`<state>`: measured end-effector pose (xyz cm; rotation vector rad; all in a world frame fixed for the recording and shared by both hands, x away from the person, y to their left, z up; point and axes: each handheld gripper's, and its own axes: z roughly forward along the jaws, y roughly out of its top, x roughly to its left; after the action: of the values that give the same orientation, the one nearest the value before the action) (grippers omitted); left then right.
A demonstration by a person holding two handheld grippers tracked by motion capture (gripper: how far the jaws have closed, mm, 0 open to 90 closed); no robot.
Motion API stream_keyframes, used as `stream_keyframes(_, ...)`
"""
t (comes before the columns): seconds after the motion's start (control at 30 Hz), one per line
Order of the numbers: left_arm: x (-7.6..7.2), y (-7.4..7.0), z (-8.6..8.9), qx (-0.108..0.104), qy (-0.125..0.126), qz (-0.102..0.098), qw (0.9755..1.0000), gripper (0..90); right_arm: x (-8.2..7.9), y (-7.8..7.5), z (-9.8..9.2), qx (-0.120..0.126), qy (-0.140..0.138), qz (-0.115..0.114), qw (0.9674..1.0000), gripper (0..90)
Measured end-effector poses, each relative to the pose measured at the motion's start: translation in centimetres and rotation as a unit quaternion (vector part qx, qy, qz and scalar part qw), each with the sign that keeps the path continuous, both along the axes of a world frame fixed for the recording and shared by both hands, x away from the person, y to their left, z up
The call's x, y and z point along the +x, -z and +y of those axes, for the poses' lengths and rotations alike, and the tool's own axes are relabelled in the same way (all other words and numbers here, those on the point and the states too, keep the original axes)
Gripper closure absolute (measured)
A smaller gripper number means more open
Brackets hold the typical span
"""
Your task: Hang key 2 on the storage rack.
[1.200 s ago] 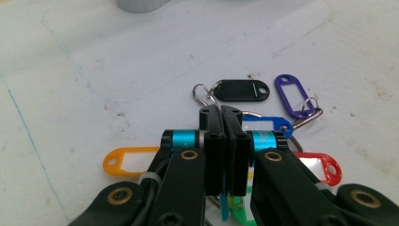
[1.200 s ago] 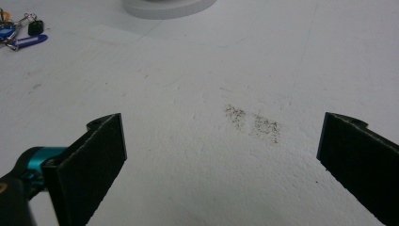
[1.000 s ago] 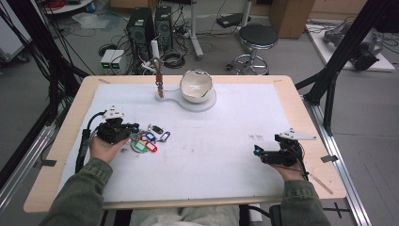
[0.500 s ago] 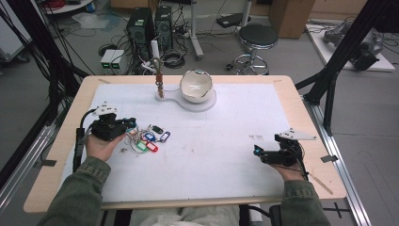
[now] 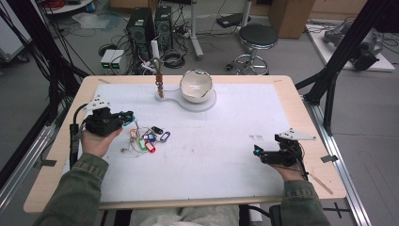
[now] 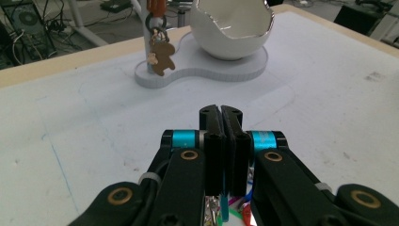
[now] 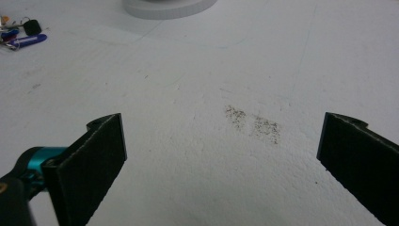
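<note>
Keys point(image 5: 147, 140) with coloured tags lie bunched on the white mat, just beside my left gripper point(image 6: 221, 113), whose jaws are pressed together (whether they pinch a key ring below I cannot tell). My right gripper point(image 7: 221, 155) rests well apart, jaws wide.

High view: fixed above the near table edge, angled forward and down over the whole white table cover point(image 5: 211, 155). Left gripper view: low and close, aimed along pressed-together jaws toward the egg-shaped white bowl point(image 6: 231, 29) and keychain stand point(image 6: 155, 37), also seen at the high view's far side. Right gripper view: skimming the cover, sharing the key tags point(image 7: 21, 35) with the high view.
</note>
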<state>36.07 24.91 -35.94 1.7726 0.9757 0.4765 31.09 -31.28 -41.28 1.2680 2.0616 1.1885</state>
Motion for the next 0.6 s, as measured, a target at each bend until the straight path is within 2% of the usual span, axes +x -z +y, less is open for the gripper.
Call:
stream_keyframes(0.17, 0.1, -1.1, -0.5, -0.009, 0.010, -0.012, 0.9998, 87.8, 0.0, 0.0, 0.1, 0.000, 0.001, 0.001, 1.0000, 1.0)
stream_keyframes(0.43, 0.4, -2.7, -0.8, -0.006, 0.011, -0.026, 0.9996, 87.8, 0.0, 0.0, 0.0, 0.001, 0.000, -0.001, 1.0000, 1.0)
stream_keyframes(0.6, 0.7, -3.6, -0.4, -0.023, 0.007, -0.034, 0.9991, 87.7, 0.0, 0.0, 0.0, 0.003, 0.000, -0.001, 1.0000, 1.0)
